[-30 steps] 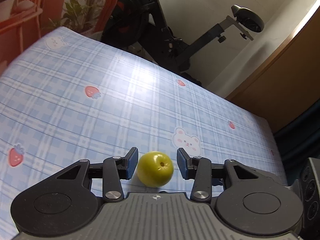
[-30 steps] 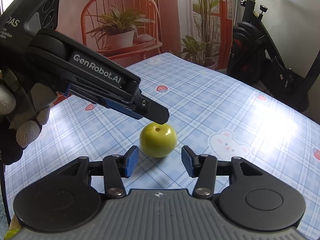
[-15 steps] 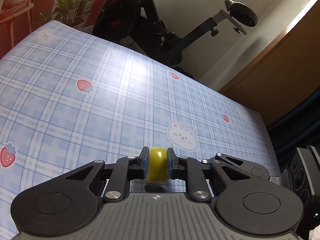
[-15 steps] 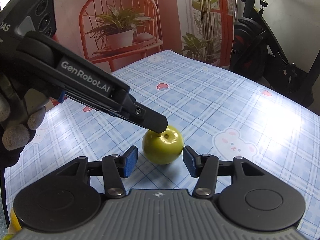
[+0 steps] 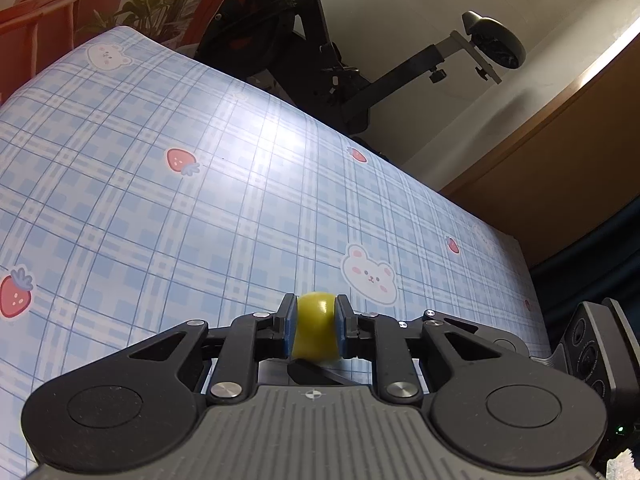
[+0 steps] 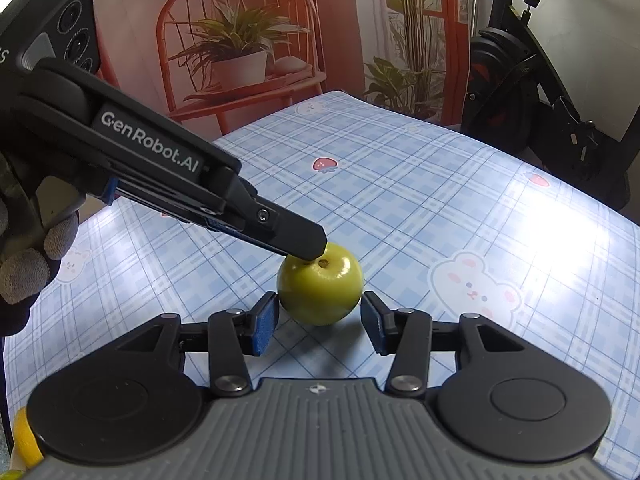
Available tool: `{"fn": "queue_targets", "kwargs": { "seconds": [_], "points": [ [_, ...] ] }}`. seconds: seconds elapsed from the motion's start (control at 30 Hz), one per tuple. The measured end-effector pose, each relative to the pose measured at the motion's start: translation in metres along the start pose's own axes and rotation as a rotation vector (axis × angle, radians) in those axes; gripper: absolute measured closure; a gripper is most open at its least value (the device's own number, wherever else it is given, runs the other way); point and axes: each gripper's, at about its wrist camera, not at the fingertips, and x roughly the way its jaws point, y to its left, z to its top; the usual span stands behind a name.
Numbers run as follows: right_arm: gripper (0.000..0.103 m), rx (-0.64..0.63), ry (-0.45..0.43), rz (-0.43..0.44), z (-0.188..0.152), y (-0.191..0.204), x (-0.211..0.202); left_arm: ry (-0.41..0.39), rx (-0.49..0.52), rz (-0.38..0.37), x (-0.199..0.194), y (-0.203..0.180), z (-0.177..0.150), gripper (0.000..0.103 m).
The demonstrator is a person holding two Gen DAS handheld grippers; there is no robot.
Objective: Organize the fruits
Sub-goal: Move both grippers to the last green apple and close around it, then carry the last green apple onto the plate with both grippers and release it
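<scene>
Two claws met at one green apple on the blue checked tablecloth. Going left to right: your gloved left hand held the left gripper, which slanted down onto the fruit, its blue pads clamped against both sides of the apple. In its own view the fruit sat squeezed between those pads, right at the tips. Your right gripper sat just behind the apple, its jaws having just been closing a little, yet both pads stood apart from the skin, the fruit just ahead of the gap. Beyond the right claw, an exercise bike stood past the table's far edge.
</scene>
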Motion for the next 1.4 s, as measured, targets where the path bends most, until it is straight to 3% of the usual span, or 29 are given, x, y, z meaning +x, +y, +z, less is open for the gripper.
{"fn": "queue_targets", "kwargs": {
  "seconds": [0.27,0.73,1.0,1.4],
  "points": [
    [0.054,-0.019,-0.026,-0.006,-0.006,0.007,-0.02,0.01,0.022,-0.02,-0.012,-0.011,-0.006,0.082],
    [0.054,-0.019,-0.087,-0.032,-0.024,0.051,-0.119,-0.017,0.09,-0.1,-0.086,-0.065,-0.047,0.082],
    [0.054,-0.006,-0.068,-0.025,-0.05,0.086,-0.145,0.017,0.117,-0.091,-0.112,-0.067,-0.089,0.082],
    [0.054,0.033,-0.037,0.0,-0.074,0.102,-0.155,0.048,0.135,-0.054,-0.125,-0.068,-0.125,0.082]
  ]
}}
